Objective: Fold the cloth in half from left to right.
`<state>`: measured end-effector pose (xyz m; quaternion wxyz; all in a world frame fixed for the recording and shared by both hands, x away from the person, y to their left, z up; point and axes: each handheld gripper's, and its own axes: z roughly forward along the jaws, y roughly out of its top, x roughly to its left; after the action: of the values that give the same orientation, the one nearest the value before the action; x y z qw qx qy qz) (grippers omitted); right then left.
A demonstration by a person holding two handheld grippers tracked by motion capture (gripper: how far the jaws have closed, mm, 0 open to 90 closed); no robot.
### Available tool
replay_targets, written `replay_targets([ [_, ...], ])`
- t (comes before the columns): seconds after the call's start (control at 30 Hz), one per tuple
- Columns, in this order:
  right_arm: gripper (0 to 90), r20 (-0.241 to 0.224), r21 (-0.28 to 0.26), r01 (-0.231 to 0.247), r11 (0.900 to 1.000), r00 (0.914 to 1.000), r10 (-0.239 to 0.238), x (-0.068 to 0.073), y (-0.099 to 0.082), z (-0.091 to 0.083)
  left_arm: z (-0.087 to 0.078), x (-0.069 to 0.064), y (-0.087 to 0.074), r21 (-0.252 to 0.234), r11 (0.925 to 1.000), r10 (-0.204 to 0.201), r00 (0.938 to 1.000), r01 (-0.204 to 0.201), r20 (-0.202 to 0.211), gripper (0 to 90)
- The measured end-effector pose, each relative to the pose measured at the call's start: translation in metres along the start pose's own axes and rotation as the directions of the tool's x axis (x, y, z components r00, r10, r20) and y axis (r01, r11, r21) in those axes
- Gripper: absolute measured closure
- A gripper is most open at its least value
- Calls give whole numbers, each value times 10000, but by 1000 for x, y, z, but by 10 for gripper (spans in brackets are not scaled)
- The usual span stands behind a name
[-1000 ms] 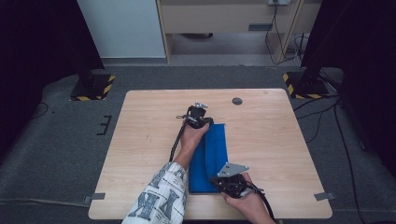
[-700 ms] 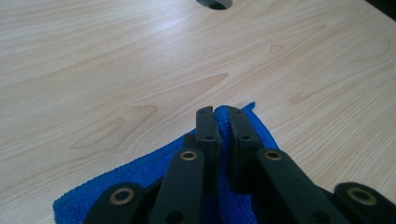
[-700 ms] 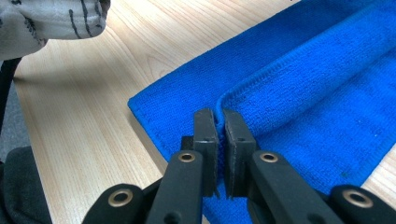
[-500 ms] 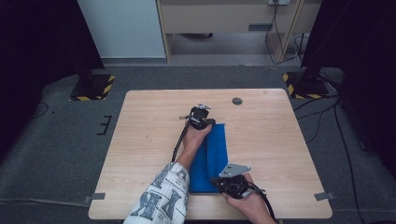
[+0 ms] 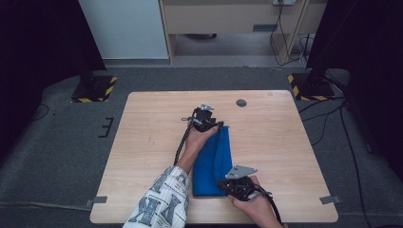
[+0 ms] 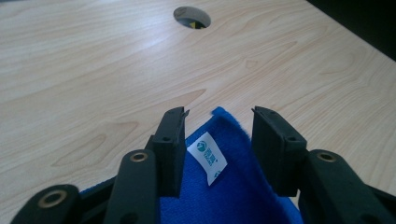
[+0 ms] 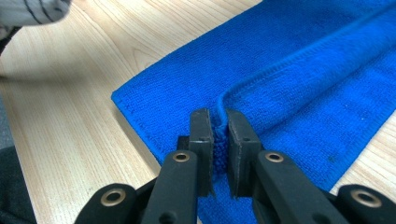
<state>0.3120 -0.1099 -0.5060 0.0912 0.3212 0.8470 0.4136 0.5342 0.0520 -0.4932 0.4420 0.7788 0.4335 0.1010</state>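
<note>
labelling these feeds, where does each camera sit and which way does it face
High view: above the person's side, facing forward and down on the table; both forearms, left claw, right claw show.
Left gripper view: on the left claw, facing along its parted jaws at a towel corner with a white label.
Right gripper view: on the right claw, pinching a towel fold.
All share the blue towel.

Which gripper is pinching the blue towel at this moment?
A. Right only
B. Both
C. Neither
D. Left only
A. The right gripper has its jaws pressed on a raised fold of the blue towel, while the left gripper has just been opening and its jaws stand apart around the towel's tagged corner without pressing it.
</note>
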Motion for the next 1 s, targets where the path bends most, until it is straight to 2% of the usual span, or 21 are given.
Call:
replay_targets([
  [0.1, 818, 22, 48, -14, 10000, 10000, 14, -1, -1, 1, -9, -3, 3, -109, 9998, 153, 9999, -152, 67, 500],
  [0.3, 815, 38, 113, 48, 9999, 10000, -49, 0, -4, 1, -26, -7, -4, -344, 9988, 362, 9993, -361, 13, 430],
  [0.33, 812, 49, 126, 56, 9999, 10000, -57, 1, -4, 0, -35, -7, -6, -418, 9978, 519, 9986, -523, -95, 419],
  [0.57, 779, 129, 81, -102, 9999, 9999, 101, -3, -7, -4, -58, -2, -11, -769, 9958, 478, 9987, -489, -150, 356],
  [0.63, 735, 157, 145, -168, 9998, 9997, 166, -5, -7, -6, -61, 0, -12, -741, 9960, 488, 9987, -497, -145, 337],
  [0.87, 478, 418, 487, -566, 9972, 9976, 546, -11, -14, -13, -69, 5, -14, -668, 9969, 418, 9991, -419, -26, 276],
  [1.0, 365, 583, 630, -661, 9958, 9963, 625, -11, -17, -14, -75, 6, -15, -788, 9958, 460, 9989, -464, -64, 262],
])
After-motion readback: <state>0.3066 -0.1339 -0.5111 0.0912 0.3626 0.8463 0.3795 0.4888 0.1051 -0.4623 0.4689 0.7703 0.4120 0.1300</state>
